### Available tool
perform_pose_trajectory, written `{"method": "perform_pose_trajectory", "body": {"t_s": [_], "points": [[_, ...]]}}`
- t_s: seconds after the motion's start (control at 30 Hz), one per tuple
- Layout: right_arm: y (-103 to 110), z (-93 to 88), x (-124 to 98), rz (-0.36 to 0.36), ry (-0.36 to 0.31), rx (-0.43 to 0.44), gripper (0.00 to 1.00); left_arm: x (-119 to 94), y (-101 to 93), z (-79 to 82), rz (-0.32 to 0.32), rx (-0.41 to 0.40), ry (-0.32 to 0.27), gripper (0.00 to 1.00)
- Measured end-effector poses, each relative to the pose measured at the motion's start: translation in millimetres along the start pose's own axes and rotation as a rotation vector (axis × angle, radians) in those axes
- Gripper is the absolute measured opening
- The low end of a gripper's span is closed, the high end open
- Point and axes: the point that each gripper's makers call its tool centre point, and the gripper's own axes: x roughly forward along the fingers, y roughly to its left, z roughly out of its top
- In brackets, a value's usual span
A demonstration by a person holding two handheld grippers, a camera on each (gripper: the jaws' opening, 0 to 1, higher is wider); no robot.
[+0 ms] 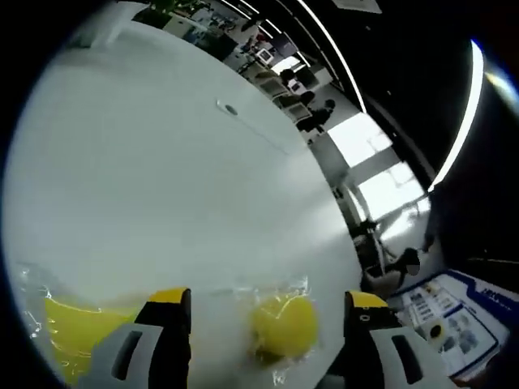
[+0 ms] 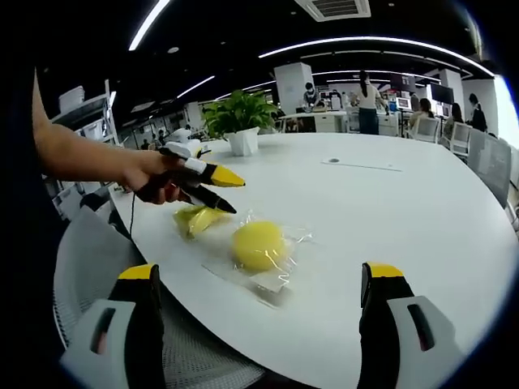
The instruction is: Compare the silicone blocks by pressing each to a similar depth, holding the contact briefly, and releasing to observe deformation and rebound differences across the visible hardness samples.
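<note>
Open-plan office around a large white table (image 2: 389, 219) — dark ceiling, bright strip lights (image 2: 381, 42).

Seen in the right gripper view: potted green plant (image 2: 238, 117) at the table's far edge, white column (image 2: 293, 87) behind it, desks with people (image 2: 366, 101) standing and seated beyond, shelving (image 2: 85, 109) at left, mesh chair (image 2: 89, 267) just beside the near table edge. In the left gripper view — bright windows (image 1: 375, 166) past the table, a curved light strip (image 1: 464, 121) overhead, a blue-and-white poster (image 1: 442, 312) low at right.
</note>
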Motion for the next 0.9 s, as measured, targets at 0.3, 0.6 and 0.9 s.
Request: {"method": "perform_pose_trajectory", "body": {"t_s": [0.3,0.6,0.9], "points": [[1,-3.5,0,0.003,0.009,0.008,0.96,12,-0.8,-9.0,-0.007,-0.048,0.045,0.44],[-2,-4.0,-3,-0.005,0.005,0.017,0.96,24,5.1,-14.0,0.011,-0.110,0.066,0.26],[-2,-8.6,-4,-0.006,0.010,0.028,0.96,32,9.7,-19.8,0.047,-0.109,0.086,0.18]]}}
